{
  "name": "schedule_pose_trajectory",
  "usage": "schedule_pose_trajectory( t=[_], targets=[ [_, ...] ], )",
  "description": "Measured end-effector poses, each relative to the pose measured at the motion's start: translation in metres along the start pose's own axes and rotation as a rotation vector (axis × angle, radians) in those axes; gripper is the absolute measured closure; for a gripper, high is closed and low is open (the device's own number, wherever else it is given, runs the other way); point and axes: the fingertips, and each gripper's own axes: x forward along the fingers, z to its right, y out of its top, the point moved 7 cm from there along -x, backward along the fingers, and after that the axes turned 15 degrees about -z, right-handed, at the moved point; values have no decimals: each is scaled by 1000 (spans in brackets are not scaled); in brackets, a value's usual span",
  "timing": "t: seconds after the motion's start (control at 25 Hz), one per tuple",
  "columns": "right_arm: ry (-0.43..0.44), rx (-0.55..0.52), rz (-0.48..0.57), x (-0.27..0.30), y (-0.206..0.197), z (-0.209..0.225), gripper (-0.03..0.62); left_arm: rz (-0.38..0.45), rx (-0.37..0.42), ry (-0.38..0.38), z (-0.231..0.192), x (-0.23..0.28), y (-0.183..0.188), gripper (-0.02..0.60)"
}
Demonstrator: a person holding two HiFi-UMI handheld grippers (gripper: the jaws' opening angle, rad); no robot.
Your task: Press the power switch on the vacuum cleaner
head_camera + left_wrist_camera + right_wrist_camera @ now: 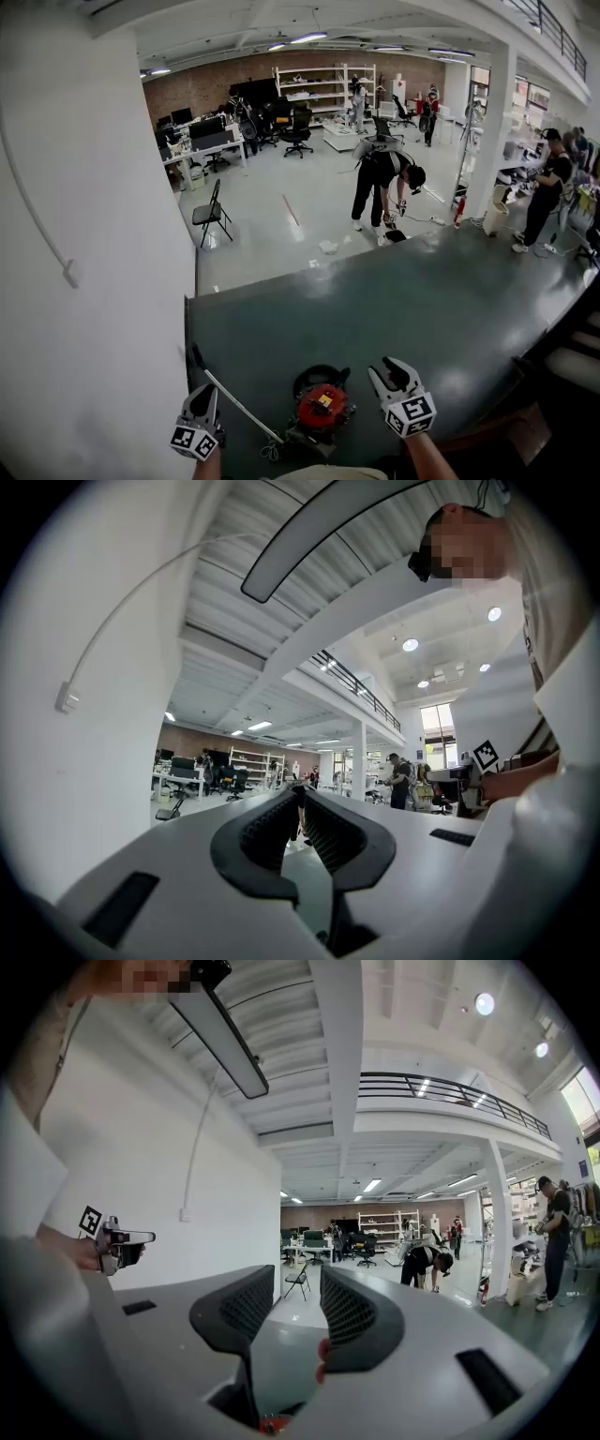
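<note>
My left tongs (200, 394) sit low at the left, beside the white wall (84, 234). Jaws: drawn together, only a slit between the pads, nothing in it. A thin wand (242, 409) runs slantwise from just beside them to the vacuum cleaner (322, 409). The red-bodied unit stands on the dark floor (422, 300) between my two tongs, and both are clear of it. My right tongs (387, 375) hang just right of the vacuum cleaner. Jaws: apart, empty.
</note>
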Motion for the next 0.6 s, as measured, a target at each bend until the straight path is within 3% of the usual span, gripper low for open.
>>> schedule_pose_trajectory(
  t=[0.24,0.6],
  targets=[
    [3,-25,-60,9,-31,-6,434,-19,-34,2,0,-3,-34,557],
    [55,-51,-149,16,-71,-26,434,-114,-73,-25,25,4,-78,557]
  ],
)
